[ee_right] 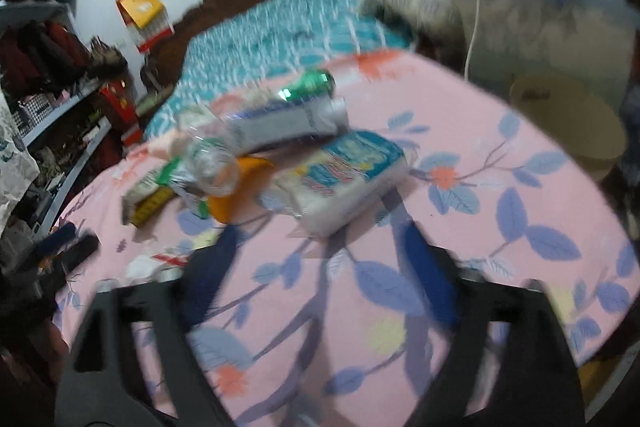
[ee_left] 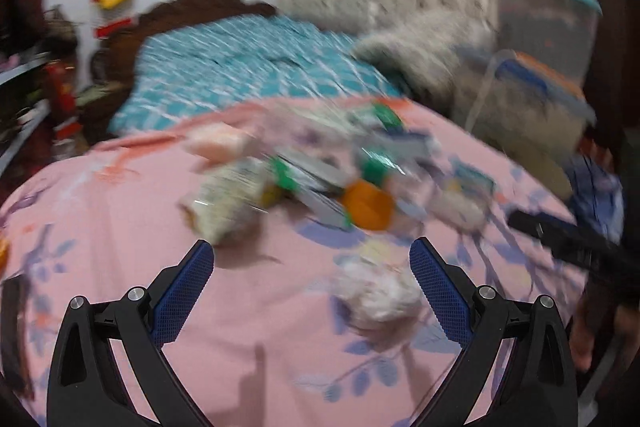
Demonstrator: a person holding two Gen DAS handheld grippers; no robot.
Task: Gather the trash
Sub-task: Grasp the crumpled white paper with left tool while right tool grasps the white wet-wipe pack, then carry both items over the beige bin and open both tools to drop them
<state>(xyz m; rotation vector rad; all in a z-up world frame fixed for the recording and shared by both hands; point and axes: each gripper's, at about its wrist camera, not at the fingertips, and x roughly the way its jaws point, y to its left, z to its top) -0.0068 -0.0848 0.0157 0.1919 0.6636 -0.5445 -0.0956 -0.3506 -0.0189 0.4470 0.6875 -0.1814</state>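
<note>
Trash lies heaped on a pink flowered sheet. In the left wrist view I see a crumpled white wad, an orange cup and a pale snack bag. My left gripper is open and empty, with the wad beside its right finger. In the right wrist view the pile holds a tissue pack, a grey tube, a green can, a clear bottle and the orange cup. My right gripper is open and empty, just short of the tissue pack. Both views are blurred.
A teal patterned bedspread lies beyond the pink sheet. A tan round bin and stacked clear bags stand at the right. Cluttered shelves line the left. My left gripper shows at the right wrist view's left edge.
</note>
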